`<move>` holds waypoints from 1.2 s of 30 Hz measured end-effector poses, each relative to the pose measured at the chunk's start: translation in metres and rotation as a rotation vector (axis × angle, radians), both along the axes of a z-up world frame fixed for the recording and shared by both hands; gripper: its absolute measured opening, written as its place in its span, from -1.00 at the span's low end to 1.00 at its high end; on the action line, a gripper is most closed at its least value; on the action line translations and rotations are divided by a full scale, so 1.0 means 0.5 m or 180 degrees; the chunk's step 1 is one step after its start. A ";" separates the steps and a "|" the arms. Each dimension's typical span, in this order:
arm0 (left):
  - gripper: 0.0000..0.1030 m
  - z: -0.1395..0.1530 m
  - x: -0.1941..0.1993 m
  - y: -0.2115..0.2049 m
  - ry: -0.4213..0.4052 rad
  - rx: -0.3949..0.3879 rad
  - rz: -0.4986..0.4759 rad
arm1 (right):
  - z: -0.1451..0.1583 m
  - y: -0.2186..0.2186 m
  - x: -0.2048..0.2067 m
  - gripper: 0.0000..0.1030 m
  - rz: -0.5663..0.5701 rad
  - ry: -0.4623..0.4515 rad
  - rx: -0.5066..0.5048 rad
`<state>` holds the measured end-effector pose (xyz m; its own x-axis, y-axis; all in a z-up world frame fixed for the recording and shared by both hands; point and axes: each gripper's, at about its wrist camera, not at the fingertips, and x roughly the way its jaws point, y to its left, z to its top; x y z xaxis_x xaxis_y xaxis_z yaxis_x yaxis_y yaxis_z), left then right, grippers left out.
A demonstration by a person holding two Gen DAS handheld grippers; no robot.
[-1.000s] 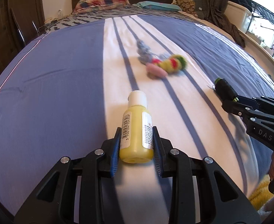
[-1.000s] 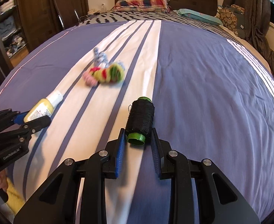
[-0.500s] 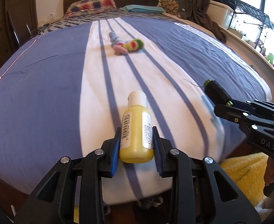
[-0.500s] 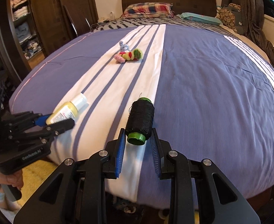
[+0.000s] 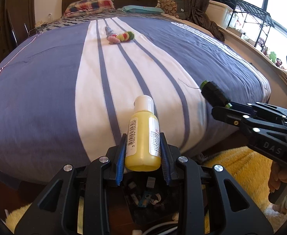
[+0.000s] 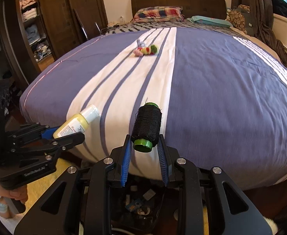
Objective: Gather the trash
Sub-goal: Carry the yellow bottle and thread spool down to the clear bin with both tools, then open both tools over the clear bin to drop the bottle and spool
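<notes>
My left gripper (image 5: 143,152) is shut on a yellow bottle (image 5: 143,137) with a white cap, held past the foot edge of the bed. It also shows in the right wrist view (image 6: 75,125). My right gripper (image 6: 145,150) is shut on a black thread spool (image 6: 147,127) with green ends; the spool also shows in the left wrist view (image 5: 215,94). A dark bin with small scraps (image 5: 143,197) sits on the floor below both grippers, also in the right wrist view (image 6: 139,203). A colourful knitted toy (image 5: 120,36) lies far up the bed.
The bed (image 5: 45,78) has a blue cover with a white striped band. A yellow rug (image 5: 241,166) lies on the floor at the foot. A wardrobe (image 6: 35,19) stands left, a rack and window (image 5: 257,23) right.
Both grippers have pulled back from over the bed to beyond its foot edge, each still holding its object. The floor bin and rug have come into view below.
</notes>
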<state>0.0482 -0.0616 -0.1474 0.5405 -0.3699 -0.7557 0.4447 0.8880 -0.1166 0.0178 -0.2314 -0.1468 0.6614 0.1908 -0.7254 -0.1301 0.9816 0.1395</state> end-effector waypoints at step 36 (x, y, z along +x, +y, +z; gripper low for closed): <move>-0.43 -0.308 -0.060 -0.017 0.1168 0.0322 -0.0211 | -0.273 0.014 -0.064 -0.47 0.0007 0.1160 0.0257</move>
<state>0.0181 -0.0702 -0.3014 0.2048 -0.3085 -0.9289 0.4465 0.8740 -0.1918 -0.0141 -0.2245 -0.2832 0.3620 0.2582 -0.8957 -0.0595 0.9653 0.2542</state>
